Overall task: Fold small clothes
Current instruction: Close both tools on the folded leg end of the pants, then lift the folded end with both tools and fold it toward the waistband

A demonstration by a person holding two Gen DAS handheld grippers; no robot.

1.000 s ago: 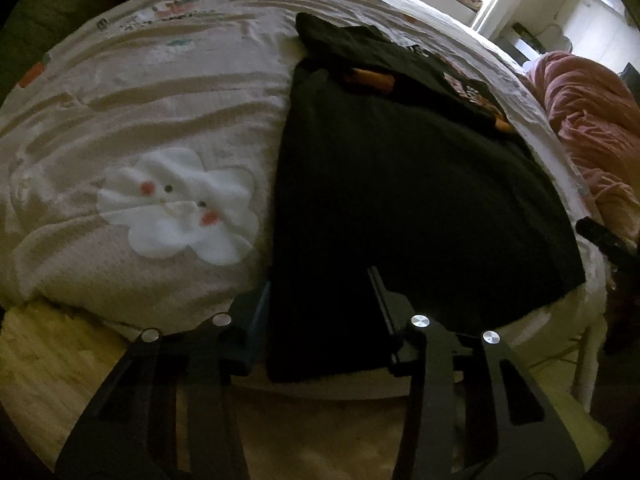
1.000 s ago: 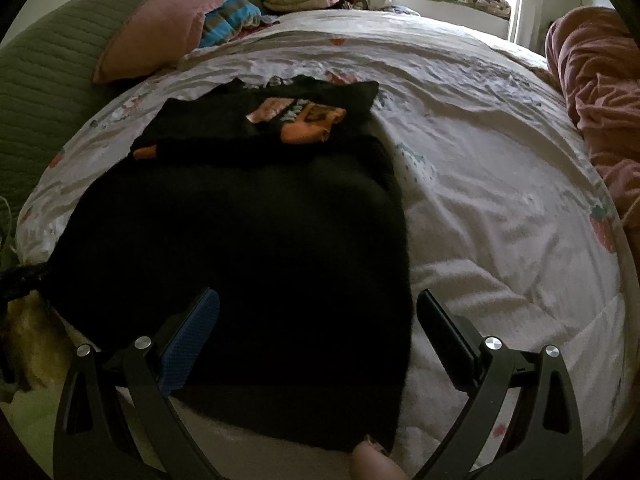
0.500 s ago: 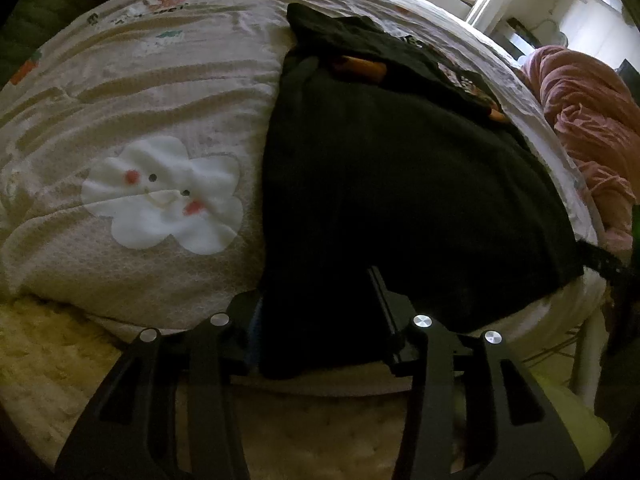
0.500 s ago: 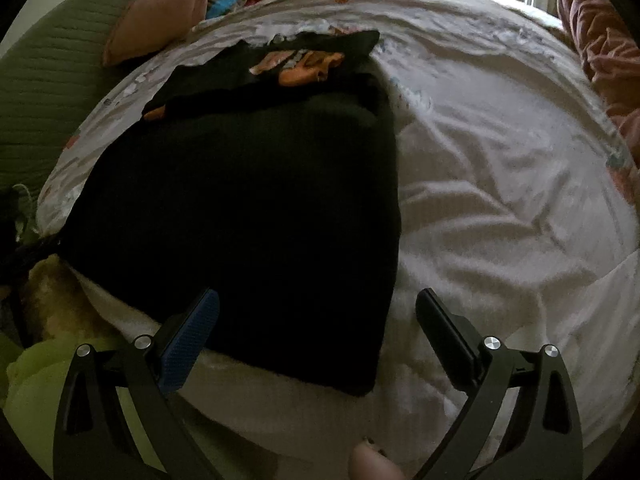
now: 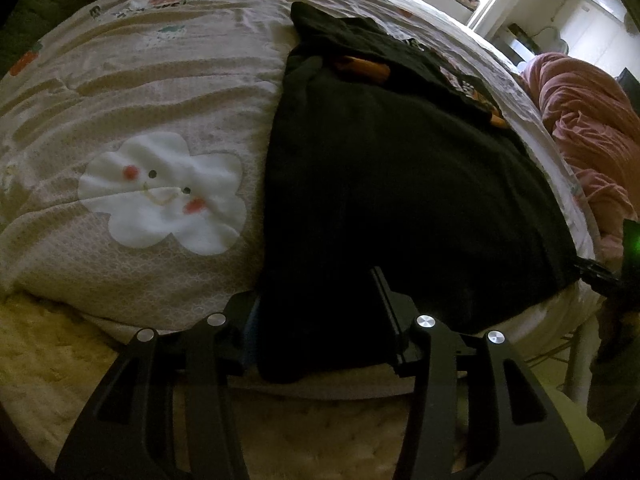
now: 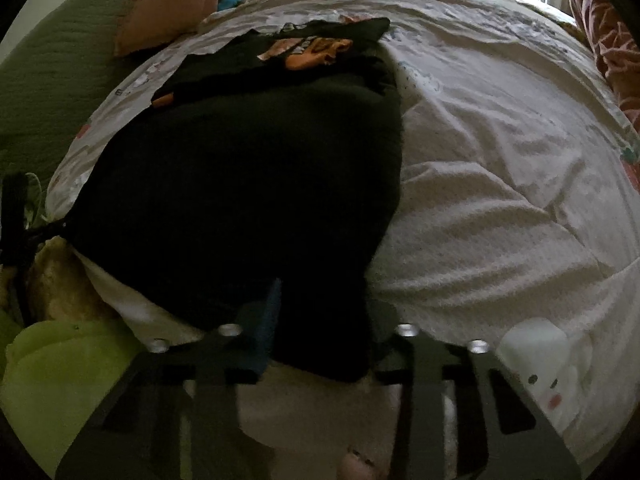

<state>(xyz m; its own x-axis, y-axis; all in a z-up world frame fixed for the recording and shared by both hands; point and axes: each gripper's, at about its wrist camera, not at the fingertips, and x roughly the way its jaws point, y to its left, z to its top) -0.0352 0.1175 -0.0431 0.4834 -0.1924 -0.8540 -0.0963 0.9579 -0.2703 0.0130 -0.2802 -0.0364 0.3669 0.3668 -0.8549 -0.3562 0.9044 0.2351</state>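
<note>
A black garment lies flat on the bed, with an orange print on its folded far end. My left gripper straddles the near left corner at the bed's edge. Its jaws are opening, and the cloth between them lies loose and flat. My right gripper is at the near right corner. Its jaws are closing, and the cloth is bunched narrow between its fingers.
The pale quilt has a white cloud patch. A crumpled pink blanket lies at the far right. A pink pillow and piled clothes sit at the head. A lime-green object and shaggy rug lie below the bed's edge.
My right gripper dropped toward the bed's edge and closed from wide open onto the garment's corner, gathering the cloth. The left gripper stayed put over its corner, its gap slightly wider.
</note>
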